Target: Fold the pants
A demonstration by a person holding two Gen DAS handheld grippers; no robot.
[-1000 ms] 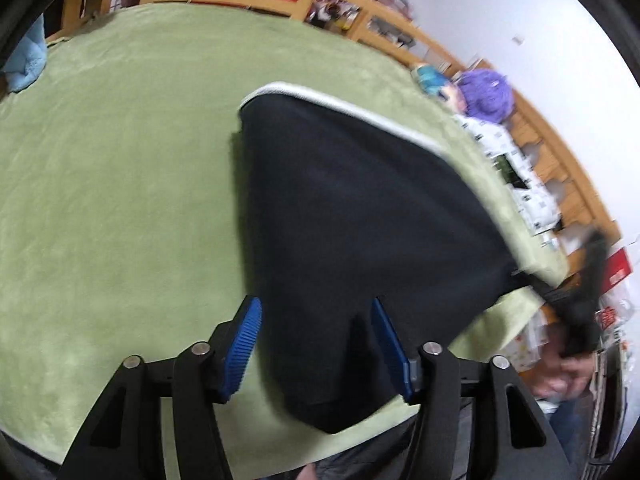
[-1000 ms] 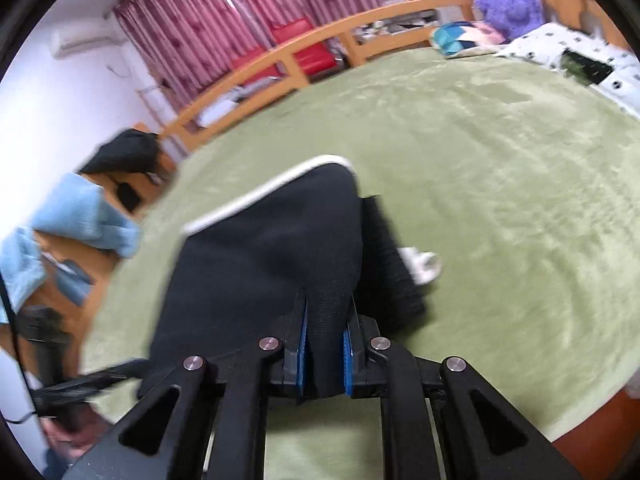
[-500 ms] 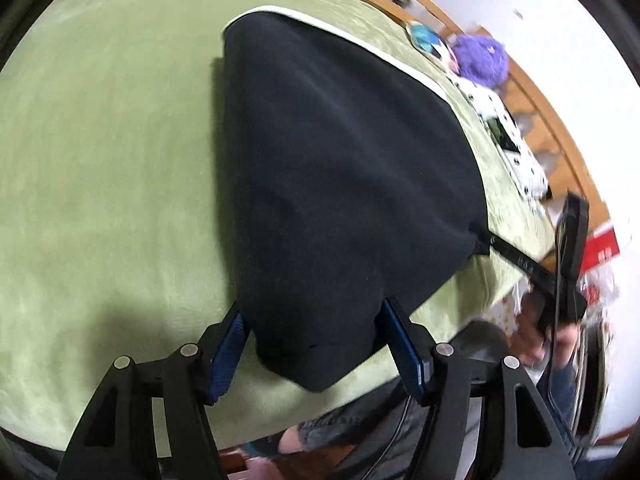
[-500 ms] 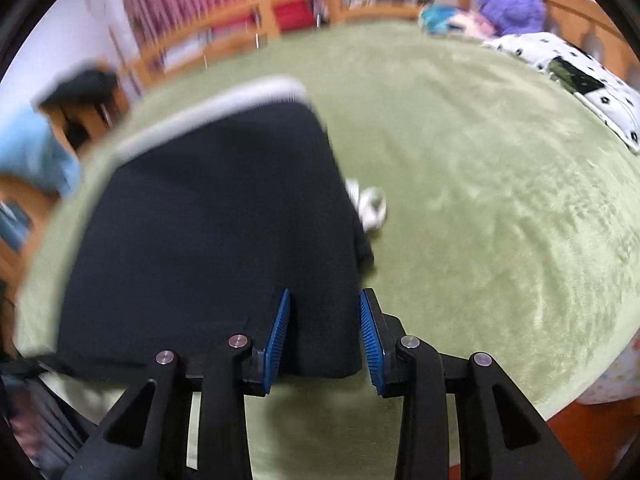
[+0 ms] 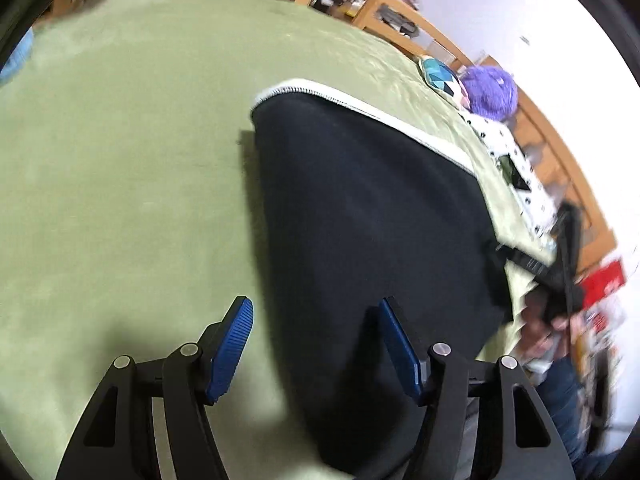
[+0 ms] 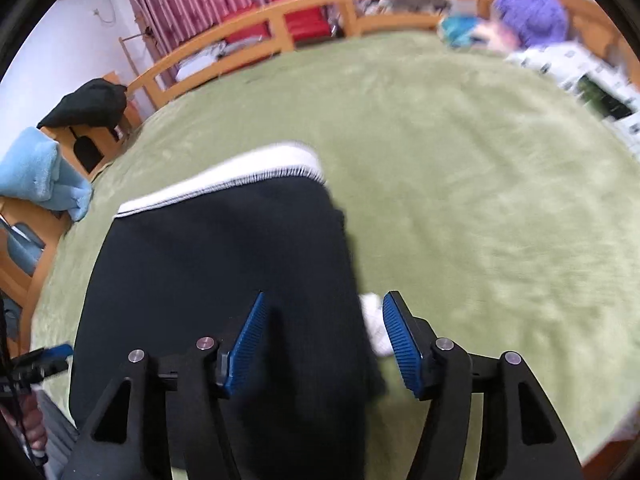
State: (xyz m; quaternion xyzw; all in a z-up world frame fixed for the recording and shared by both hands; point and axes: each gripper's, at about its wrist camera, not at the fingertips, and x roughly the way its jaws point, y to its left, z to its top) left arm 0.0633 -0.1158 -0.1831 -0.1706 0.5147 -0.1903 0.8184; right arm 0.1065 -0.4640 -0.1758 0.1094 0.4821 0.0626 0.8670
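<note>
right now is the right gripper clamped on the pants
No, the right gripper has just been opening; its blue fingers stand apart, clear of the black pants lying between them.

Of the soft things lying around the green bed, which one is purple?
The fuzzy plush toy at the bed's far corner. It alone is purple; the pants are black with a white band, and the towel is light blue.

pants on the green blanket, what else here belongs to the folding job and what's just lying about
Part of the job:
- black pants, lying on the green blanket
- left claw, open
- right claw, just been opening, pants edge between its pads, not pinched

Just lying about:
- purple plush toy
- blue towel
- black bag
- red cushions
</note>
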